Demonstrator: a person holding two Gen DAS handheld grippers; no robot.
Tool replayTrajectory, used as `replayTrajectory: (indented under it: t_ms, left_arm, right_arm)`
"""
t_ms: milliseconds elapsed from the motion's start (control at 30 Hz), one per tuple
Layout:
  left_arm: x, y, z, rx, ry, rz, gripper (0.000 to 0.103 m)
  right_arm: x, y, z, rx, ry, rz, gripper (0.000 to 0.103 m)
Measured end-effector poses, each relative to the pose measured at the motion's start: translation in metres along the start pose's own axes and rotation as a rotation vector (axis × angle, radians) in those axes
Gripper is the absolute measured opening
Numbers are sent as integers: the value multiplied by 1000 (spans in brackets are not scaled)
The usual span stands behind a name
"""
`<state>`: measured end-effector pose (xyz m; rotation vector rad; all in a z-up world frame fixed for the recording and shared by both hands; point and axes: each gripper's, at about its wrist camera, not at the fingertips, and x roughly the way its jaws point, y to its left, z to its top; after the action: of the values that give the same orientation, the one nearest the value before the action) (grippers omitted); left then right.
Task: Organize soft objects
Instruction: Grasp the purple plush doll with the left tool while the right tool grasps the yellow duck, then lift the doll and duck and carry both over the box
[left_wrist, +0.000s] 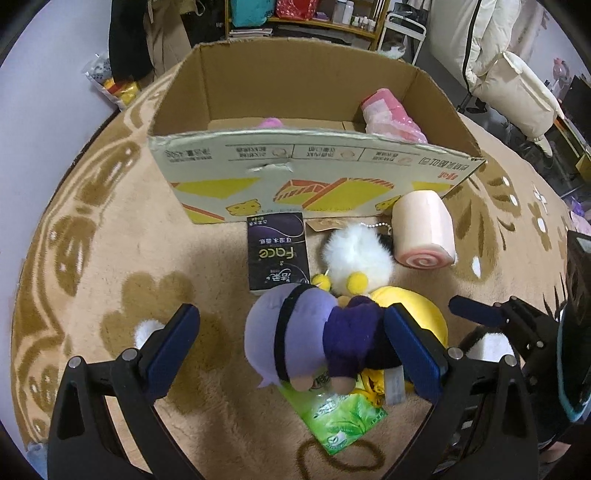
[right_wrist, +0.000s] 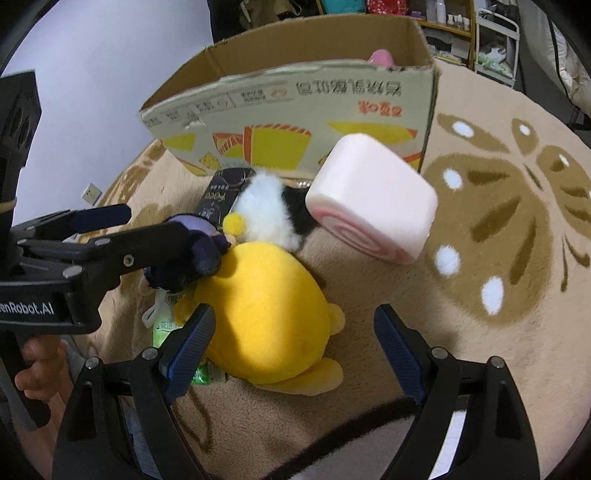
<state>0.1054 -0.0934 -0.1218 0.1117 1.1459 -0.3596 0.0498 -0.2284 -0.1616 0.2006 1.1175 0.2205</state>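
Note:
A purple plush doll (left_wrist: 306, 336) lies on the carpet between the fingers of my left gripper (left_wrist: 291, 345), which is open around it; the right pad (left_wrist: 413, 354) is beside its dark body. It also shows in the right wrist view (right_wrist: 192, 254). A yellow plush (right_wrist: 266, 314) lies under and beside it, between the fingers of my open right gripper (right_wrist: 295, 343). A white fluffy toy (left_wrist: 360, 254), a pink swirl-roll squishy (left_wrist: 423, 229) and a black tissue pack (left_wrist: 279, 254) lie before the cardboard box (left_wrist: 317, 166), which holds pink soft items (left_wrist: 388, 114).
A green tissue pack (left_wrist: 340, 417) lies under the plushes. The beige flower-pattern carpet (left_wrist: 129, 258) covers the floor. Shelves, hanging clothes and a cream chair (left_wrist: 517, 96) stand behind the box. My right gripper shows at the right edge of the left wrist view (left_wrist: 517, 325).

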Motion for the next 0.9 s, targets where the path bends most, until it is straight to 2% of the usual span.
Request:
replayTrajectory:
  t_ms: [267,567,733,800,900]
  left_arm:
    - [22,-3,1,18,59,14,101]
    - [35,4,1,-14,103,8,103]
    - [41,9,2,-50,120,-17,103]
    - [43,11,2,-66,128,-29,103]
    - [47,16,3,-94,141,-51,103]
  right_arm:
    - [17,1,1,8,35,32,92]
    - [35,4,3,26,57,75,91]
    - [34,6,2,28,57,113,76]
    - [34,7,2,33,60,145,63]
    - [31,8,-1,30,57,149,62]
